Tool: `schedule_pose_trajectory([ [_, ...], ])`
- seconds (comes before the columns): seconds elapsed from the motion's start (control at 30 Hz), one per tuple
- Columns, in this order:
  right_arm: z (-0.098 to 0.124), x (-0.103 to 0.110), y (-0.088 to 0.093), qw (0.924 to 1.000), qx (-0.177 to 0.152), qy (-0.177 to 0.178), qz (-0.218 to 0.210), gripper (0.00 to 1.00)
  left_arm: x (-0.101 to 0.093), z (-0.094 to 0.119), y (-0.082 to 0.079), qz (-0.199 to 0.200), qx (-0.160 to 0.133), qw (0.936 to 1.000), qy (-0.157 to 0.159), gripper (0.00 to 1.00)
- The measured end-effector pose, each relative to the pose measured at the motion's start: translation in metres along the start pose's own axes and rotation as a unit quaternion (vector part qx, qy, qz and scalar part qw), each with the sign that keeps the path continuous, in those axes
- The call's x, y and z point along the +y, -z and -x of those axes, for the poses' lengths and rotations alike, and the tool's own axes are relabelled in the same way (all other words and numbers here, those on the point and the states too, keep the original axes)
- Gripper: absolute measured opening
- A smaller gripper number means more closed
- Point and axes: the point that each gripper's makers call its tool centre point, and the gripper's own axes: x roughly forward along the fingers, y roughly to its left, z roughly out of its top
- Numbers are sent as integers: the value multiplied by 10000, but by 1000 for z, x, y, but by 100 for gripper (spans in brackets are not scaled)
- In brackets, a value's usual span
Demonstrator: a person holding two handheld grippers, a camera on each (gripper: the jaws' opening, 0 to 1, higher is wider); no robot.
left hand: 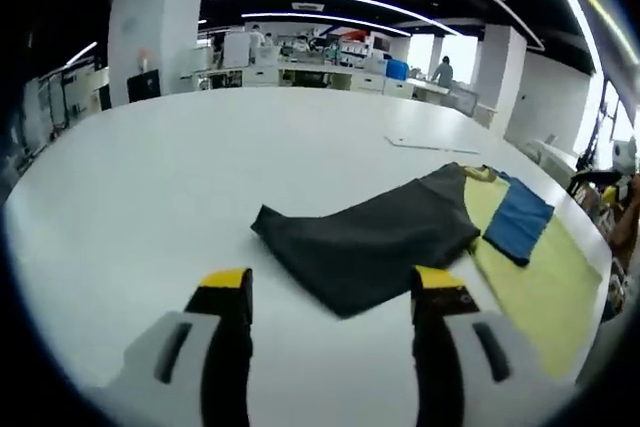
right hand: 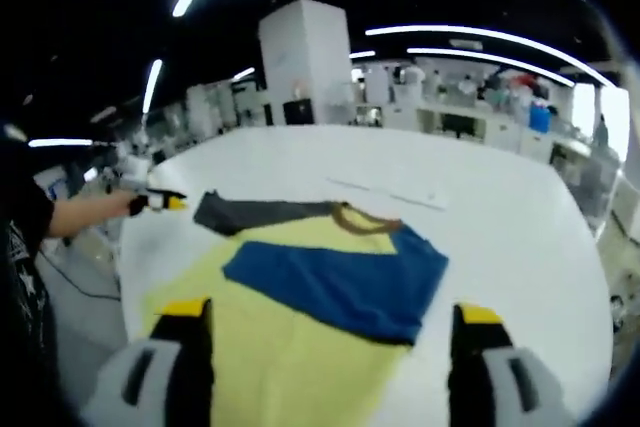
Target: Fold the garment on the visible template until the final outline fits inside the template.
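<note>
A garment lies half spread across the white table [left hand: 150, 197] as I hold a claw in each hand above it. My left claw [left hand: 335, 292] hovers with its two yellow-tipped jaws spread wide and nothing between them; straight ahead of the jaws, just beyond the tips, is the dark grey part of the garment [left hand: 375, 237], flat on the table. Ahead and to the right of that claw sit the garment's blue panel [left hand: 518, 222] and the yellow part [left hand: 540, 287], which runs back along the outside of the right jaw.

My right claw [right hand: 325, 332] is likewise wide open and empty, held over the near end of the yellow part [right hand: 290, 367], which lies between and ahead of its jaws. The blue panel [right hand: 335, 282] rests on top of the yellow just ahead of the tips, and the grey part [right hand: 265, 212] stretches beyond it, ahead and to the left. Further left, my other hand's claw [right hand: 165, 201] reaches in beside the grey edge, at the end of my bare forearm [right hand: 90, 212]. A thin pale strip [right hand: 390, 194] lies on the table beyond the garment.
</note>
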Motion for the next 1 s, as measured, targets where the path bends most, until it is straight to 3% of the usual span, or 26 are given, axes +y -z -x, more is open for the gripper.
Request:
schedule_pose_trajectory([
  [0.23,14,15,9,10000,9,-45,52,99,3,-11,7,-80,97,9998,-165,47],
  [0.5,23,27,36,9997,246,58,39,99,22,-30,11,-62,221,9995,-240,36],
  [0.9,40,20,52,9988,331,314,-154,99,32,-42,11,-111,259,9994,-223,7],
  [1.0,41,19,54,9986,346,355,-172,99,35,-40,15,-180,366,9987,-317,5],
])
